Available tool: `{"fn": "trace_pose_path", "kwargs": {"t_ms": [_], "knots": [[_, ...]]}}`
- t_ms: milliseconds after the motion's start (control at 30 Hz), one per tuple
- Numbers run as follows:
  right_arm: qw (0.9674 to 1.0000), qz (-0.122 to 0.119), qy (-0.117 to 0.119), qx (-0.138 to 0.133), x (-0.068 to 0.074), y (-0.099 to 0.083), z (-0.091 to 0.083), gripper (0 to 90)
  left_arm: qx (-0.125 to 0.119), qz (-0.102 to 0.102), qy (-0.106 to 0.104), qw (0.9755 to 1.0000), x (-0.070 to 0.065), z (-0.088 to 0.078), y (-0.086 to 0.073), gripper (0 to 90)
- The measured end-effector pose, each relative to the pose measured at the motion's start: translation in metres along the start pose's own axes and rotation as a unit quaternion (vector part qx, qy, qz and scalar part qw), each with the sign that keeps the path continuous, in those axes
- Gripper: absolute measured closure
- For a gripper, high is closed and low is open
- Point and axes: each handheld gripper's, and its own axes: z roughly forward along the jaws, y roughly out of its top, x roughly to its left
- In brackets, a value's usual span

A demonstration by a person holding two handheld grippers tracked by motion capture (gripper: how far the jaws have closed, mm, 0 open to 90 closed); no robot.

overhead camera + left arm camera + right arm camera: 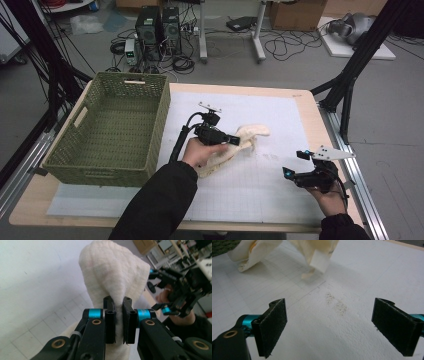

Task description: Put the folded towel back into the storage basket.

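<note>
A wooden table (300, 100) under a white gridded mat (260, 185) carries a green woven basket (115, 130) at its left. Mid-mat lies a cream towel (250, 134), partly hidden by the left hand. The left tongs (119, 320) pinch a fold of it; the right tongs (329, 327) gape wide, empty, above faint brown specks (337, 305).
</note>
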Motion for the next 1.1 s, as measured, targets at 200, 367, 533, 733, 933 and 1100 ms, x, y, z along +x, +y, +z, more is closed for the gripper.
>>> {"fn": "trace_pose_path", "kwargs": {"t_ms": [200, 367, 533, 733, 933, 1100], "knots": [[1.0, -0.005, 0.0, -0.001, 0.001, 0.001, 0.001, 12.1, -0.036, -0.024, -0.001, 0.9991, 0.0, -0.012, 0.003, 83.0], [1.0, -0.006, 0.002, 0.0, 0.001, 0.001, 0.002, 12.1, -0.058, -0.031, 0.016, 0.9977, 0.0, -0.021, 0.004, 83.0], [1.0, -0.008, 0.004, 0.002, 0.001, 0.001, 0.004, 12.1, -0.059, -0.03, 0.015, 0.9977, -0.001, -0.026, 0.005, 83.0], [0.9999, -0.01, 0.005, 0.002, 0.001, 0.002, 0.005, 12.1, -0.063, -0.029, 0.02, 0.9974, -0.004, -0.036, 0.007, 83.0], [0.9999, -0.014, 0.007, 0.004, 0.002, 0.003, 0.008, 12.1, -0.069, -0.026, 0.031, 0.9968, -0.009, -0.049, 0.01, 83.0], [0.9998, -0.015, 0.008, 0.004, 0.001, 0.003, 0.01, 12.1, -0.08, -0.022, 0.042, 0.9957, -0.017, -0.063, 0.015, 83.0]]}}
